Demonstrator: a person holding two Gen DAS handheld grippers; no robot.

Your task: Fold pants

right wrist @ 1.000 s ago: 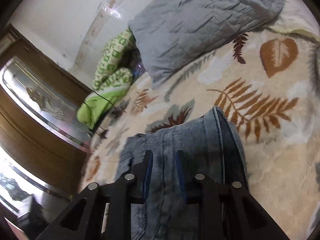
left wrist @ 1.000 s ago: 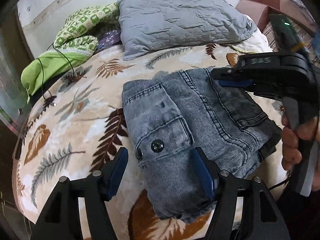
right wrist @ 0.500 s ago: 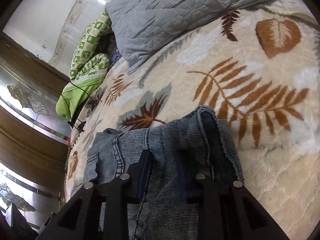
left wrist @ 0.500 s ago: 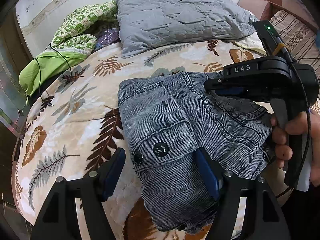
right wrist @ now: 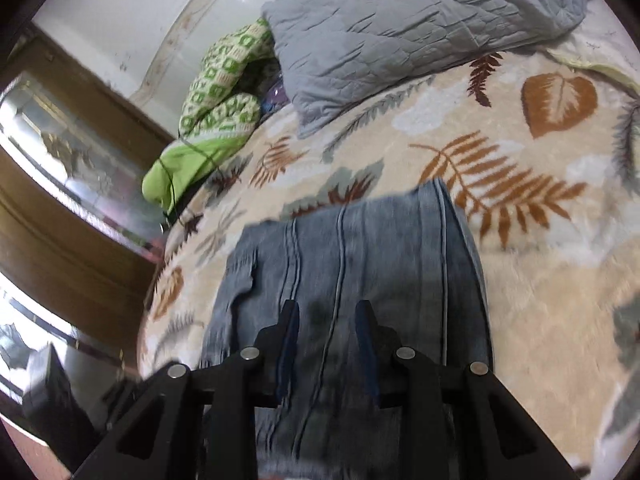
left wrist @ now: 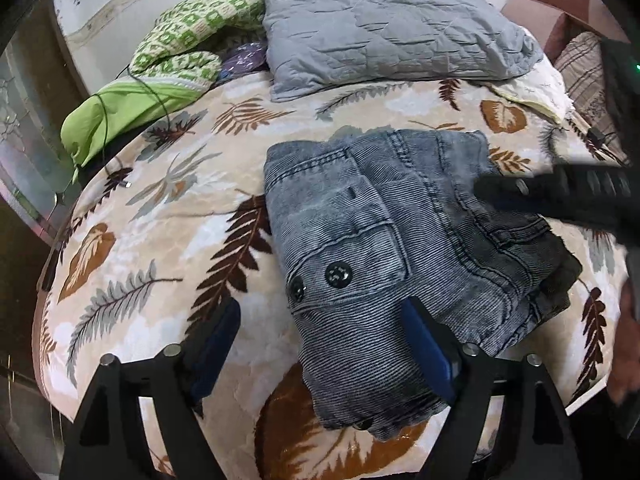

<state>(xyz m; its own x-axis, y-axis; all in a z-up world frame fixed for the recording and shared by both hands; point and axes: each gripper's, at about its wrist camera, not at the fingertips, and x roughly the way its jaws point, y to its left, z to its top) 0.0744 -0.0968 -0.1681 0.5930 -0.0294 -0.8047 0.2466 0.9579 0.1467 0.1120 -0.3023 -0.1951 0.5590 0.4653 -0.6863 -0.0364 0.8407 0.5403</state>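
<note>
The grey-blue denim pants [left wrist: 384, 248] lie folded into a thick packet on the leaf-print blanket [left wrist: 168, 240], button flap facing me. My left gripper [left wrist: 320, 340] hovers at the packet's near edge. Its jaws are opening wide; the right pad lies over the denim and the left pad over the blanket, neither pinching cloth. In the left wrist view my right gripper [left wrist: 492, 194] is a blurred black shape over the packet's right side. In its own view the right gripper [right wrist: 326, 332] is just above the pants [right wrist: 360, 256], jaws opening a little, with flat denim showing between the pads.
A grey quilted pillow [left wrist: 384, 24] lies at the head of the bed. A green patterned blanket [left wrist: 180, 52] with a black cable is bunched at the far left. A wooden mirrored cabinet [right wrist: 60, 200] stands by the bed's left side. A hand [left wrist: 628, 344] holds the right gripper.
The left jaws have spread wider around the near edge of the pants. The right gripper has slipped back off the denim fold and drawn away to the right, now motion-blurred.
</note>
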